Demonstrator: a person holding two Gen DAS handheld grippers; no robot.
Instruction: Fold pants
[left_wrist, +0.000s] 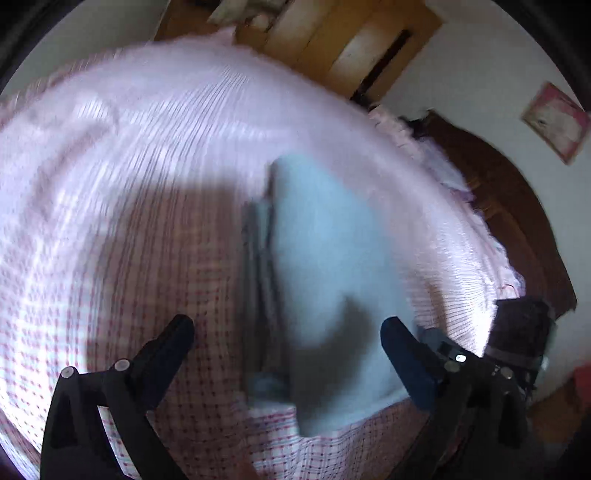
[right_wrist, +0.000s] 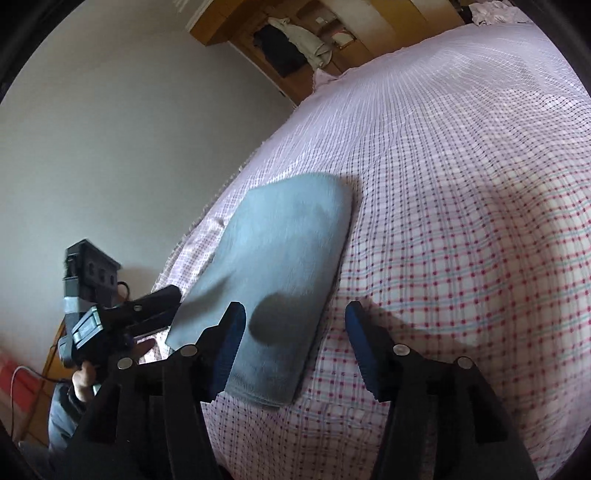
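Now both claws are letting go, so the step in hand looks like the release after the last fold, and doing it well means backing off without dragging cloth. Take the folded pants as the landmark: a compact blue-grey rectangle lying flat on the checked bedspread. Left of the pants, the left gripper has its jaws spread wide with nothing between them; its own view is blurred, and the stacked folded edges show along the pants' left side. Over the near edge of the pants, the right gripper stands with jaws apart, about halfway, and the pads seem clear of the fabric. My judgement: lift both straight up and away from the pants, not sideways, since a pad catching the top layer could peel the fold open. Beyond the pants stands a wooden wardrobe
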